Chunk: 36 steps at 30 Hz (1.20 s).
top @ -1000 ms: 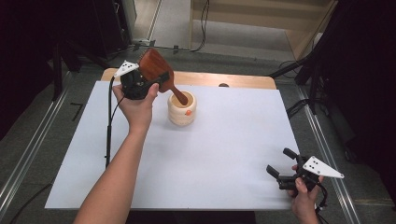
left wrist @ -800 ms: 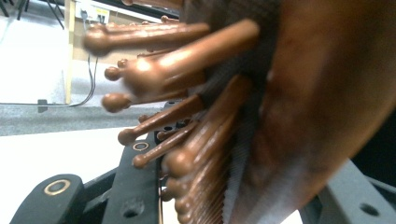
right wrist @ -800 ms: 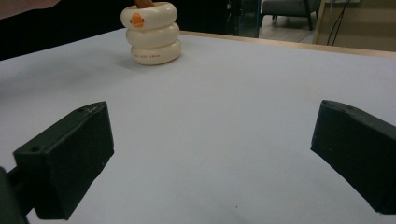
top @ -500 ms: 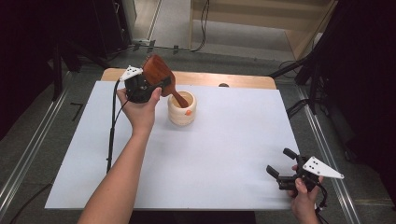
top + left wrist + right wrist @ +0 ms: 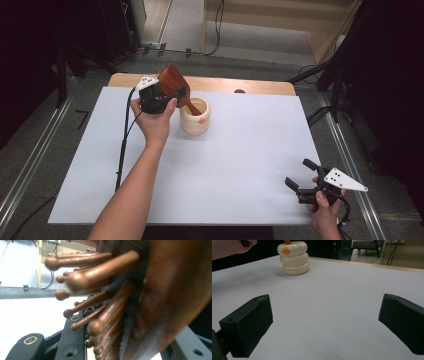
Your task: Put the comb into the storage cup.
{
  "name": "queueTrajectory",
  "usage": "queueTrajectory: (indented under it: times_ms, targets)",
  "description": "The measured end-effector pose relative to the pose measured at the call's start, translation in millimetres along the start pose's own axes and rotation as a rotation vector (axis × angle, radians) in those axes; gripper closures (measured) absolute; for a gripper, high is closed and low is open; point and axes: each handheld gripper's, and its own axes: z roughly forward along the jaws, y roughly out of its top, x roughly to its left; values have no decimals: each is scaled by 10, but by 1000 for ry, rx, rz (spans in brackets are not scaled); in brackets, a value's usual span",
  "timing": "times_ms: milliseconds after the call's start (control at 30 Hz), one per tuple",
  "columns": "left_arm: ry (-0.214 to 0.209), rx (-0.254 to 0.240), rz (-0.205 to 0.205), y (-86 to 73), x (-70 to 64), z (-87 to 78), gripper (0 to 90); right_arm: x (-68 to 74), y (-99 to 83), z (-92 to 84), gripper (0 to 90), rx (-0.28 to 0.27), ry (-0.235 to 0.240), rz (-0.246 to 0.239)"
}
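A wooden hairbrush (image 5: pixel 172 85) is clamped by the left gripper (image 5: pixel 161 96), its handle inside the cream holder (image 5: pixel 194 116); the right gripper (image 5: pixel 300 181), well away from the holder, is held agape.

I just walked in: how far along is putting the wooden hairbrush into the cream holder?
Done: the hairbrush handle tip is inside the holder. In hand: the left gripper grips the brush head, tilted. Left: lower, release. The right gripper rests open.

Dark room – grey floor (image 5: pixel 185 25) with black cables (image 5: pixel 218 20), pale wooden furniture (image 5: pixel 300 25) behind the white worktop (image 5: pixel 240 165)
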Motion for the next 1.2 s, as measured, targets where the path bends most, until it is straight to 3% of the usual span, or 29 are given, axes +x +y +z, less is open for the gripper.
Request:
queueTrajectory:
  times_ms: [1000, 1200]
  targets:
    - [9, 48, -46, -208, -3, 194, 561, -1, 0, 5, 0, 1, -4, -3]
    - [18, 47, -91, -229, 43, 211, 544, 0, -1, 12, 0, 4, -3, -12]
